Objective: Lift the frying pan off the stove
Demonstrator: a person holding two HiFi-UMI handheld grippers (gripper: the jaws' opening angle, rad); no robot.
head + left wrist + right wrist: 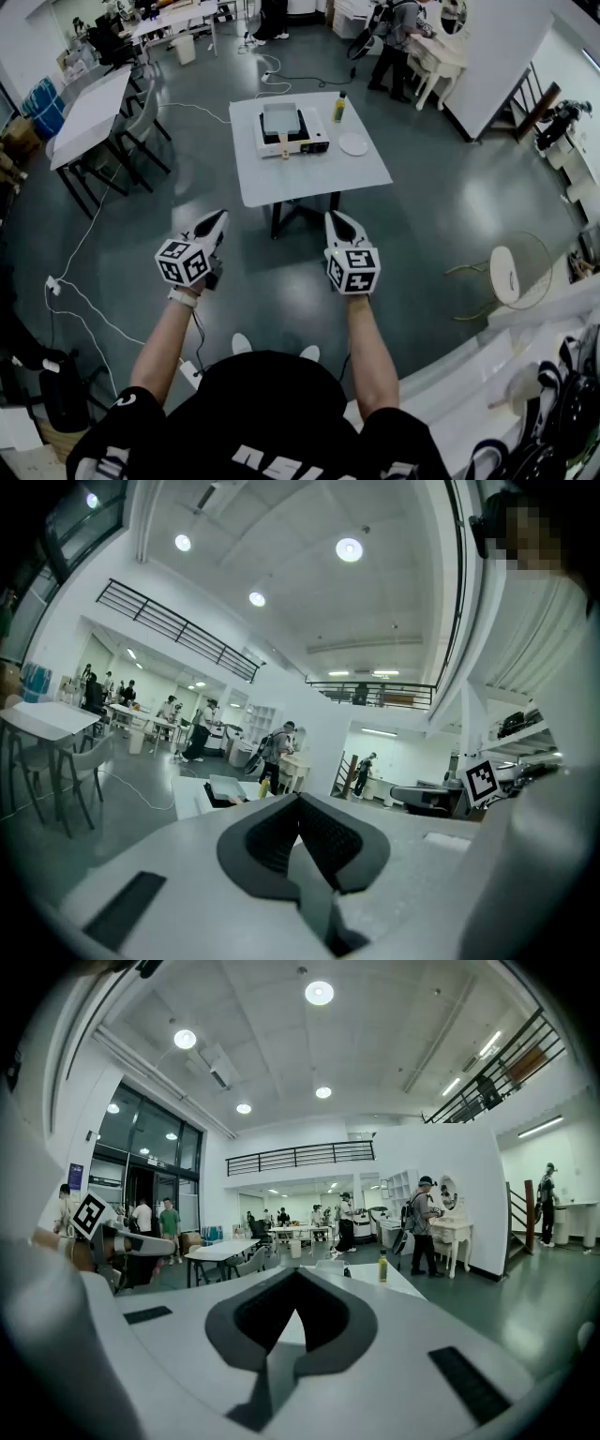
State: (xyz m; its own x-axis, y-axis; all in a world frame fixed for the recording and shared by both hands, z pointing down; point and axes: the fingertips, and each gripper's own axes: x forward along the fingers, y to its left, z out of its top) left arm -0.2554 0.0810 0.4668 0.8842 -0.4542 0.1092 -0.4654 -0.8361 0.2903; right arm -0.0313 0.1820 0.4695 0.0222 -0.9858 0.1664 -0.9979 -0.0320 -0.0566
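At 12 o'clock, grey square frying pan [280, 118] sits on white stove [316, 143]; left gripper [220, 218], right gripper [336, 219] clenched empty (well short of it).

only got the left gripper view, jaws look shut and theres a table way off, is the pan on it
Observer: Yes. In the head view the frying pan sits on the stove on the white table, handle toward the person.
Operator: right gripper doing anything
Observer: The right gripper is shut and empty, held beside the left gripper, both short of the table.
Operator: anything near the stove
Observer: A white plate lies right of it; a yellow bottle stands beyond its right end.
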